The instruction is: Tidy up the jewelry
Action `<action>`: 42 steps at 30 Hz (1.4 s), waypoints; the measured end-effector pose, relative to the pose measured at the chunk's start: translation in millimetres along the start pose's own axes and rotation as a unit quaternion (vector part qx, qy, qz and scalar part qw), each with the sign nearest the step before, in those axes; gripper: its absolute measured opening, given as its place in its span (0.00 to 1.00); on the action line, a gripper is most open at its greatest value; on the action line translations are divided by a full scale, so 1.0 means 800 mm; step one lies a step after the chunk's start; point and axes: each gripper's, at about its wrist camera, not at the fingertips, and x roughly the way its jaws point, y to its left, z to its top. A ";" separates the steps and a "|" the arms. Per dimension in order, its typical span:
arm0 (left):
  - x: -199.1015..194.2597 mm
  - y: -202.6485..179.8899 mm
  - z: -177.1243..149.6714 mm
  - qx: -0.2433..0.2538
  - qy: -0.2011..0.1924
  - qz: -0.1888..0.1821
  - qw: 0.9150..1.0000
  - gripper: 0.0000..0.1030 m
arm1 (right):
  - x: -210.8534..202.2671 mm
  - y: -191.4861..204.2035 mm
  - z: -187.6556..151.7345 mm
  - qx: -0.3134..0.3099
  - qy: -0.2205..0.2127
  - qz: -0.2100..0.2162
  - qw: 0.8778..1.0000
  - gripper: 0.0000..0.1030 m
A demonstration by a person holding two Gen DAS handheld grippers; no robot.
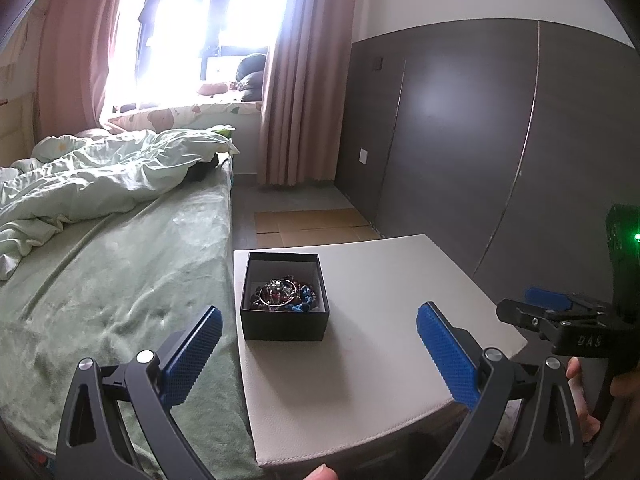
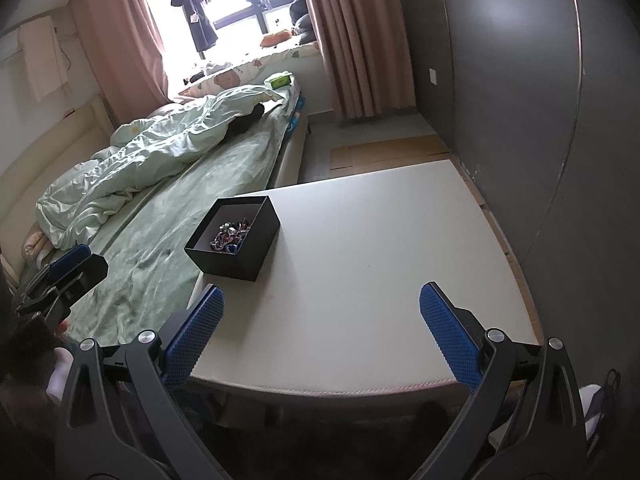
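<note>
black box (image 1: 285,300) sits on white table (image 1: 380,320) just ahead of left gripper (image 1: 318,344), jewelry (image 1: 282,294) heaped tangled inside. right gripper (image 2: 320,336) hovers off to the box's right. both jaws spread wide, empty. fits jewelry gathered in, or still awaiting sorting.

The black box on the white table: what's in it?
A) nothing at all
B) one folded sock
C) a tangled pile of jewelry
C: the open black box holds a jumbled heap of jewelry, with beads and a ring-shaped bangle showing, on the white table.
</note>
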 end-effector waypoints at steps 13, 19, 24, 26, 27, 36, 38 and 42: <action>0.000 0.001 0.002 0.008 0.004 0.007 1.000 0.92 | 0.001 0.001 0.000 0.001 0.000 0.000 1.000 0.95; 0.000 0.003 0.004 0.009 0.003 0.008 1.000 0.92 | 0.001 0.000 0.000 -0.001 0.001 0.001 1.000 0.95; 0.001 0.002 0.003 0.009 0.003 0.006 1.000 0.92 | 0.000 0.001 0.001 -0.002 0.000 0.001 1.000 0.95; -0.001 0.002 0.002 0.010 0.002 0.005 1.000 0.92 | 0.000 0.001 0.001 0.000 0.001 0.002 1.000 0.95; -0.001 0.002 0.002 0.010 0.002 0.005 1.000 0.92 | 0.000 0.001 0.001 0.000 0.002 0.003 1.000 0.95; -0.003 -0.001 0.001 0.017 0.003 0.006 1.000 0.92 | 0.000 0.006 0.003 -0.001 0.001 0.004 1.000 0.95; -0.002 -0.002 0.001 0.017 0.004 0.005 1.000 0.92 | 0.000 0.005 0.002 -0.001 0.000 0.004 1.000 0.95; -0.002 -0.004 0.001 0.018 0.004 0.004 1.000 0.92 | 0.001 0.006 0.002 0.001 0.001 0.006 1.000 0.95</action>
